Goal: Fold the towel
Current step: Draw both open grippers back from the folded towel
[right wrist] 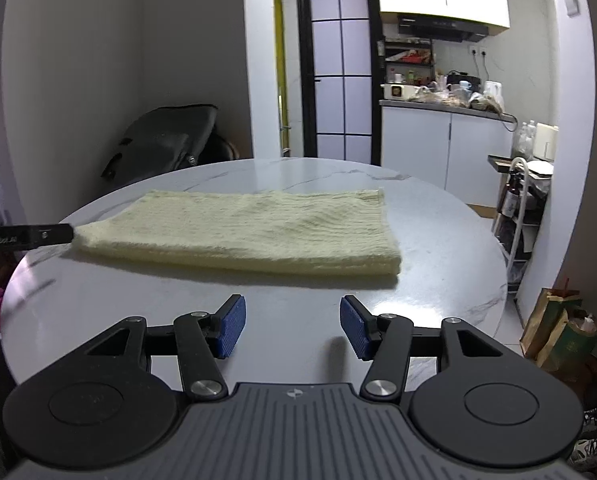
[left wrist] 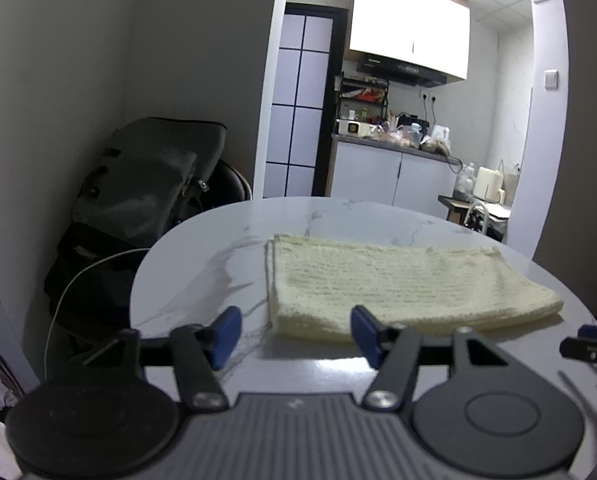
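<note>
Towel [right wrist: 250,232] folded, ahead of both spread jaws

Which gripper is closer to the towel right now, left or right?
Left. The left gripper is open at the towel's near left corner, one finger overlapping its edge. The right gripper, also open, hangs short of the near edge.

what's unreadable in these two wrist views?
- Towel layer count: edges blurred, both views.
- Towel's near left corner, left wrist view: hidden behind a blue finger pad.
- Kitchen counter items: too small.
- Left gripper in right wrist view: cut off by the edge.
</note>
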`<action>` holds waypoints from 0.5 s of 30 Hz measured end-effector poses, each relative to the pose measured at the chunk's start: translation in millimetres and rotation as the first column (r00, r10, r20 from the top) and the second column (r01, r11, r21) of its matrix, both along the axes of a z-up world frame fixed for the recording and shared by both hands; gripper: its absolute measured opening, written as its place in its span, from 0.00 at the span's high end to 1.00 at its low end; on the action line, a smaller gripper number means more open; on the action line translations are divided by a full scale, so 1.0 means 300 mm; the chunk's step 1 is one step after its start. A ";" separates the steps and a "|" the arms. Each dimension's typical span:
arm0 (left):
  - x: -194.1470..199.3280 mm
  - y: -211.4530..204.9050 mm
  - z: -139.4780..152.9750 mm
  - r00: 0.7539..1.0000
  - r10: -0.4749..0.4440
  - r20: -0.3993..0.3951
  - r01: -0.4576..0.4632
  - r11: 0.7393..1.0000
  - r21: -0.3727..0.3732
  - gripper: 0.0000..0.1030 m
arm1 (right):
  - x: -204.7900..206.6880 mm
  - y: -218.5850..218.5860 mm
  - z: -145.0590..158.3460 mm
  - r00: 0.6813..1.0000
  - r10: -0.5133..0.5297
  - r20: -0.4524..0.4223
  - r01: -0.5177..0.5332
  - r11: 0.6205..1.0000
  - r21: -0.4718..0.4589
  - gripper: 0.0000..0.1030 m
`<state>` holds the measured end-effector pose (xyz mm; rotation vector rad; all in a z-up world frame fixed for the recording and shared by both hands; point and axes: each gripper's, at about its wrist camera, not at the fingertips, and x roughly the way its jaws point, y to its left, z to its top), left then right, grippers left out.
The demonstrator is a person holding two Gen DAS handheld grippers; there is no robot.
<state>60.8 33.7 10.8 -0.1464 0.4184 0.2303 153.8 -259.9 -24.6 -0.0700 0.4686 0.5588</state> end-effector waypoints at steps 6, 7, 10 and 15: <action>0.015 -0.012 -0.008 0.999 -0.020 -0.044 0.021 1.000 0.022 0.25 | -0.044 0.007 -0.015 1.000 0.000 0.008 0.000 1.000 0.011 0.34; 0.014 -0.013 -0.008 0.999 -0.022 -0.043 0.023 0.999 0.025 0.24 | -0.050 0.006 -0.017 1.000 -0.003 0.008 0.003 1.000 0.016 0.34; 0.005 -0.009 -0.009 0.999 -0.022 -0.034 0.023 1.000 0.022 0.24 | -0.062 0.005 -0.025 1.000 -0.009 0.002 0.009 1.000 0.025 0.32; 0.001 0.006 -0.007 1.000 -0.027 -0.008 0.027 0.999 -0.019 0.26 | -0.066 0.010 -0.026 1.000 -0.002 -0.004 0.002 1.000 0.019 0.31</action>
